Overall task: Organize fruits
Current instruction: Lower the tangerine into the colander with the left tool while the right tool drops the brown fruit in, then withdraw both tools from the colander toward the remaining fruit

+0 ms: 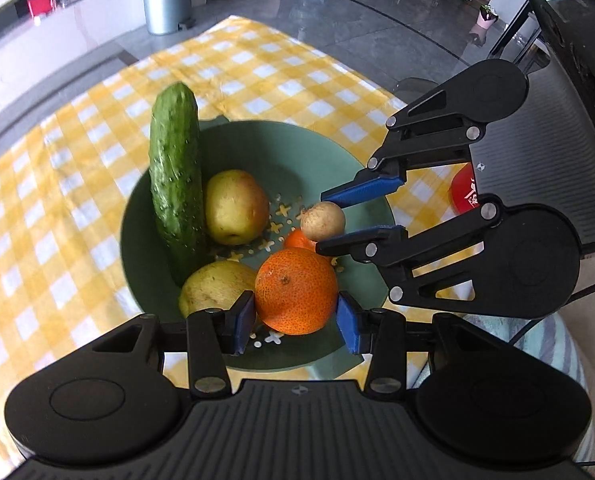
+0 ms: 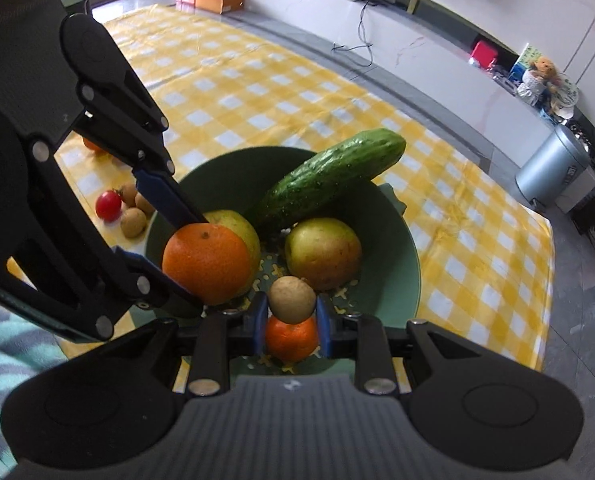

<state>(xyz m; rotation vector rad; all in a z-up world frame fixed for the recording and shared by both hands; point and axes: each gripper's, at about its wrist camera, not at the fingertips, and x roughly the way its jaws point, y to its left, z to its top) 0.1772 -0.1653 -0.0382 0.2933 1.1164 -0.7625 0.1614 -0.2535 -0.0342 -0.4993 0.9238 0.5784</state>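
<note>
A green perforated bowl (image 1: 297, 148) (image 2: 401, 276) holds a cucumber (image 1: 175, 176) (image 2: 333, 176), two yellow-red apples (image 1: 235, 208) (image 2: 323, 254) and a small orange (image 1: 299, 240) (image 2: 291, 338). My left gripper (image 1: 295, 316) (image 2: 185, 256) is over the bowl's near side, its pads against a large orange (image 1: 295, 290) (image 2: 207, 264). My right gripper (image 2: 291, 318) (image 1: 331, 220) is shut on a small brown longan (image 1: 322, 221) (image 2: 291, 299) above the small orange.
The bowl stands on a yellow checked cloth (image 1: 257, 64) (image 2: 257, 92). Left of the bowl in the right wrist view lie a cherry tomato (image 2: 108, 205), several longans (image 2: 133, 222) and an orange fruit (image 2: 93, 145). A red object (image 1: 463, 196) lies by the cloth's right edge.
</note>
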